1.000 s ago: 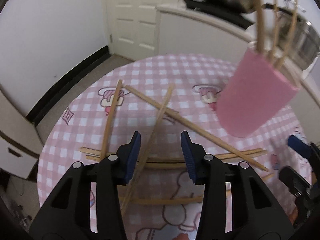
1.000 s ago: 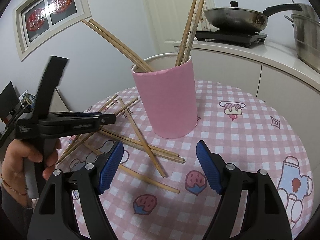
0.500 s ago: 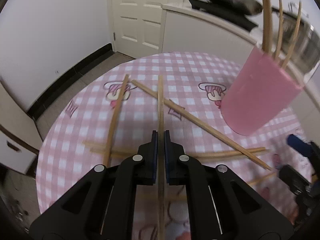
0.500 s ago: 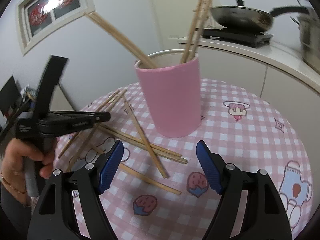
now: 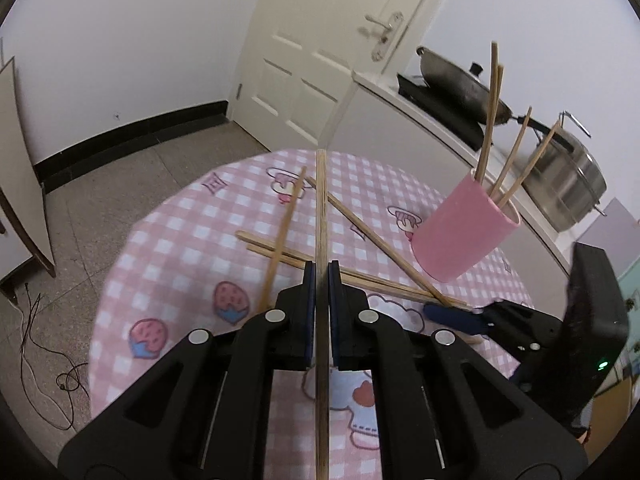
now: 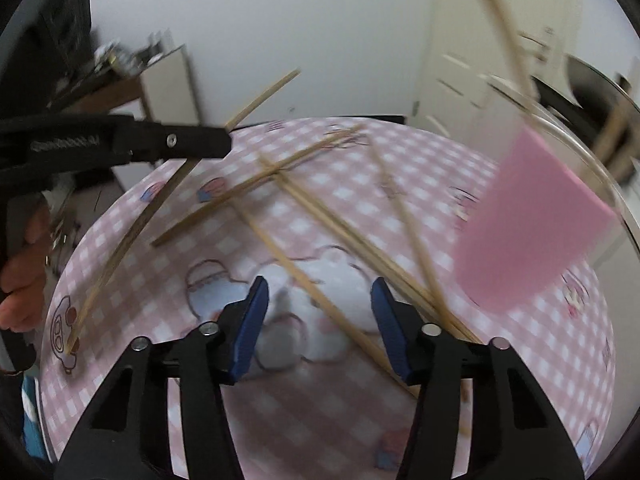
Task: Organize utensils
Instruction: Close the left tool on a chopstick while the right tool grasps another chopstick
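Note:
My left gripper point(image 5: 321, 280) is shut on one wooden chopstick point(image 5: 321, 216) and holds it lifted above the round pink checked table point(image 5: 176, 240). It also shows in the right wrist view point(image 6: 224, 136), where the chopstick point(image 6: 132, 236) slopes down with its lower end at the table's near left. Several loose chopsticks point(image 5: 372, 240) lie crossed on the table. A pink cup point(image 5: 464, 236) with several chopsticks in it stands at the right; it shows blurred in the right wrist view point(image 6: 532, 232). My right gripper point(image 6: 320, 320) is open and empty, low over the loose chopsticks point(image 6: 320, 216).
A white counter point(image 5: 400, 108) behind the table carries a wok point(image 5: 460, 84) and a steel pot point(image 5: 568, 184). A white door point(image 5: 320, 52) stands behind. The table edge drops to a grey floor point(image 5: 100, 200) with cables on the left.
My left gripper shut on a chopstick and lifted it off the table. My right gripper swung left and down over the loose chopsticks, staying open.

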The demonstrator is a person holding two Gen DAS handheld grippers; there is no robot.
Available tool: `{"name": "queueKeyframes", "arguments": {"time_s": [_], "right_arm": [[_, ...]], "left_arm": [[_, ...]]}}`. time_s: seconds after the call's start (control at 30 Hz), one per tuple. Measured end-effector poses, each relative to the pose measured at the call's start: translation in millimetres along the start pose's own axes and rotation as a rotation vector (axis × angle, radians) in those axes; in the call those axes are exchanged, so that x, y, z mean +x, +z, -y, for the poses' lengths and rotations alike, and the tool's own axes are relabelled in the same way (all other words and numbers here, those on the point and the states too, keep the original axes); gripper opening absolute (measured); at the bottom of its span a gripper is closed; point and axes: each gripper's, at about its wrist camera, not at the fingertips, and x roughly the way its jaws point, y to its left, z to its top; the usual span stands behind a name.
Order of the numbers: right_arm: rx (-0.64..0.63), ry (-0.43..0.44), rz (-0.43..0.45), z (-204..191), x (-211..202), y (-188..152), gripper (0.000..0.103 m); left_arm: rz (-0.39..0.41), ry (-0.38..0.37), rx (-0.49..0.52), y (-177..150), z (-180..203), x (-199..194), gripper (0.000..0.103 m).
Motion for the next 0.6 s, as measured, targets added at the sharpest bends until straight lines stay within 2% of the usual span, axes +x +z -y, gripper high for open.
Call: {"name": "queueKeyframes", "arguments": {"time_s": [0.27, 0.33, 0.37, 0.4, 0.5, 0.6], "right_arm": [[-0.105, 0.048, -0.077, -17, 26, 23, 0.041], [-0.128, 0.047, -0.112, -20, 35, 29, 0.023], [-0.136, 0.061, -0.120, -21, 38, 30, 0.020], [-0.138, 0.074, -0.123, -20, 38, 30, 0.013], [-0.118, 0.096, -0.143, -15, 35, 29, 0.005], [-0.035, 0.121, -0.120, 0, 22, 24, 0.004]], "left_arm": [[-0.015, -0.016, -0.044, 0, -15, 6, 0.006], [-0.018, -0.020, -0.041, 0, -12, 9, 0.006], [-0.018, -0.020, -0.039, 0, -11, 10, 0.006], [-0.018, -0.020, -0.037, 0, -10, 11, 0.006], [-0.014, -0.030, -0.039, 0, -9, 11, 0.006], [-0.003, -0.041, -0.037, 0, -9, 7, 0.006]]}}
